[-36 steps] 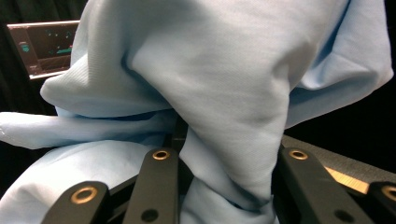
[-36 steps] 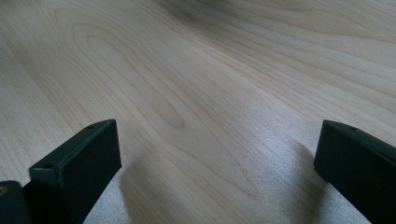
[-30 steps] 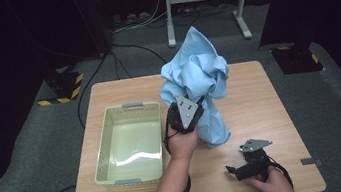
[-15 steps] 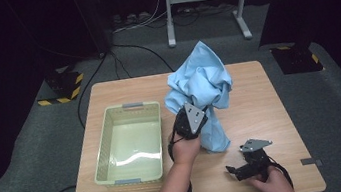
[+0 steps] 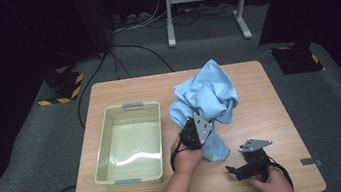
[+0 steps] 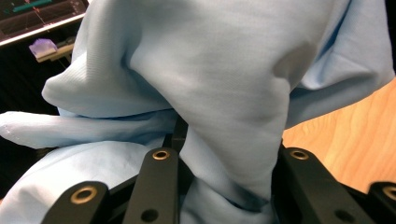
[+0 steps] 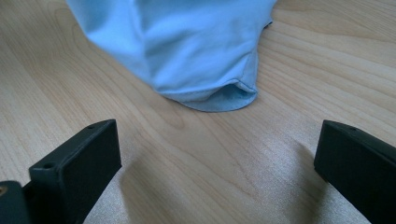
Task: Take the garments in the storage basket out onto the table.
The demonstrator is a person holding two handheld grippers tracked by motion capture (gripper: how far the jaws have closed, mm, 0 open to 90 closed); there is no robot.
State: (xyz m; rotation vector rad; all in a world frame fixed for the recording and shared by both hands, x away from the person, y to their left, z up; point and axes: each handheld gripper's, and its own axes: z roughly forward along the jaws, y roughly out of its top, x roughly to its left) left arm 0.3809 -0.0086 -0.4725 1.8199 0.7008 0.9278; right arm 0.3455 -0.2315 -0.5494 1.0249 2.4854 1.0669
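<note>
While the left gripper [image 5: 197,131] pinches a bunched fold of the light blue cloth [image 5: 207,102], the right gripper [image 5: 247,167] rests with its jaws spread wide near the table's front edge.

Soft and matte, the cloth stands in a crumpled, creased mound on the pale wooden table [image 5: 267,112], just right of the basket [image 5: 103,151]; its hemmed lower corner [image 7: 219,100] lies flat on the grained wood between and beyond the right gripper's blocky black jaws, not touching them. Seen from the left gripper view, fine-woven folds drape over the black jaws with their brass-ringed screw holes. That basket is pale green plastic, rectangular, with perforated walls and a glossy floor.
</note>
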